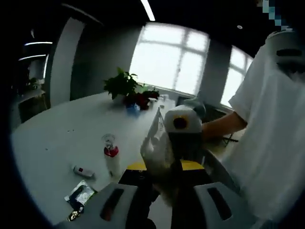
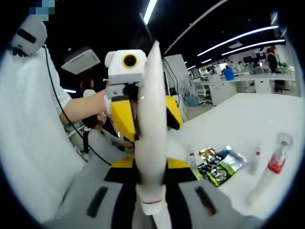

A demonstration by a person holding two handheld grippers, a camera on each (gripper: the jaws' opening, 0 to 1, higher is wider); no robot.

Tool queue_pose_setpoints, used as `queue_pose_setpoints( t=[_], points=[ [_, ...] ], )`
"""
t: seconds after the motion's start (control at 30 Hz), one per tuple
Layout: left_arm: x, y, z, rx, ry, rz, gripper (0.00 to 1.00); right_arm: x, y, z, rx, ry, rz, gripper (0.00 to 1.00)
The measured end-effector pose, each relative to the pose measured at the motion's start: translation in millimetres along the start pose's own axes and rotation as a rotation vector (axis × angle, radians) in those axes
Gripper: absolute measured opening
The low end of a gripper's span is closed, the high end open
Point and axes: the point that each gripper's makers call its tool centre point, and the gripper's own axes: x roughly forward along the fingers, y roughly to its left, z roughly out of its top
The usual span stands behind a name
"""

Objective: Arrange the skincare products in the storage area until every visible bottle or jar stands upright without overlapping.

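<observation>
- In the right gripper view, the right gripper rises from 6 o'clock with its 2 jaws clenched on a tall white tube, which stands upright between them, cap end down, and reaches to 12 o'clock.
- Behind the tube in that view, the left gripper comes in from 9 o'clock with its yellow body facing the camera; the tube hides its jaw tips, so I cannot tell from here how they stand.
- A person's forearm runs level from a white sleeve at 9 o'clock to the left gripper.
- In the left gripper view, the left gripper rises from 6 o'clock, and the white tube sits between its jaws, seen flat-on, so both grippers grasp it.
- The right gripper enters that view at 3 o'clock, just behind the tube.
- On the white table, a clear bottle with a red band stands upright at 8 o'clock.
- A small tube lies flat near it, and foil sachets lie at 7 o'clock.
- In the right gripper view the bottle with the red band is at 4 o'clock, the sachets lie beside it, and 2 small tubes flank them.
- A potted plant stands at the table's far edge, at 11 o'clock.
</observation>
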Motion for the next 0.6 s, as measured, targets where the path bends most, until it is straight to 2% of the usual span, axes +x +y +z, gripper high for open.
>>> queue_pose_setpoints(
  t=[0.2, 0.27, 0.33, 0.5, 0.6],
  points=[
    [9.2, -5.7, -22.3, 0.092, 0.172, -0.024, 0.16, -2.9, -3.1, -21.6, -0.119, 0.112, 0.056, 0.21],
    [12.2, -3.0, -32.5, 0.133, 0.237, -0.024, 0.15, -1.5, -7.8, -30.7, -0.155, 0.161, 0.059, 0.21],
    [15.3, 0.7, -38.6, 0.143, 0.277, -0.012, 0.15, 0.7, -11.6, -35.1, -0.166, 0.179, 0.049, 0.21],
    [20.7, 5.8, -41.8, 0.137, 0.300, -0.005, 0.14, 0.0, -20.1, -41.0, -0.168, 0.178, 0.031, 0.21],
    [27.3, 8.8, -49.5, 0.141, 0.336, -0.006, 0.14, 0.2, -24.6, -48.8, -0.157, 0.192, 0.016, 0.22]
  ],
)
